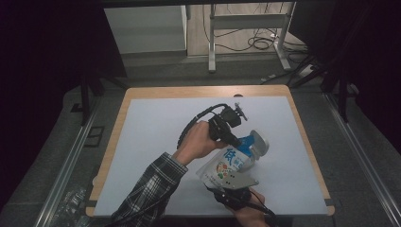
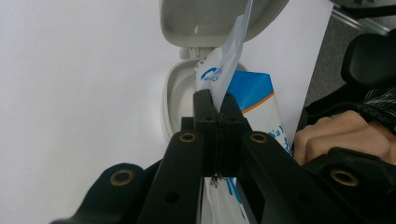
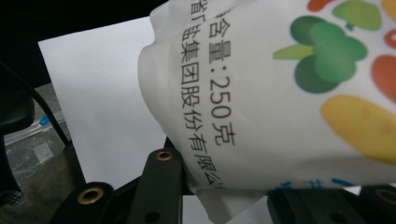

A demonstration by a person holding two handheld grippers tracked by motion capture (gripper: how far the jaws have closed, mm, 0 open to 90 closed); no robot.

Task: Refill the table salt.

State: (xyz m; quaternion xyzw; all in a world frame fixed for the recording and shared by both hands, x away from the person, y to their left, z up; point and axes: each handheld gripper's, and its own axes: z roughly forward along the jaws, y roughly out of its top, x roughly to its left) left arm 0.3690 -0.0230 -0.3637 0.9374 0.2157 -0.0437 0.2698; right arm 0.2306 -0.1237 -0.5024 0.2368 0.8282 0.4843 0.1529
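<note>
Over open box (image 1: 259, 143), tong-held pouch (image 1: 226, 166)

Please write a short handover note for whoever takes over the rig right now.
Left gripper: shut on the top edge of the white pouch.
Right gripper: at the pouch's lower end; jaws hidden, grip unclear.
Pouch is lifted and tilted, top toward the grey container, whose hinged lid stands open.
Done: lid open, pouch brought to the container.
Left: probably emptying the pouch into it; nothing seen pouring yet.
</note>
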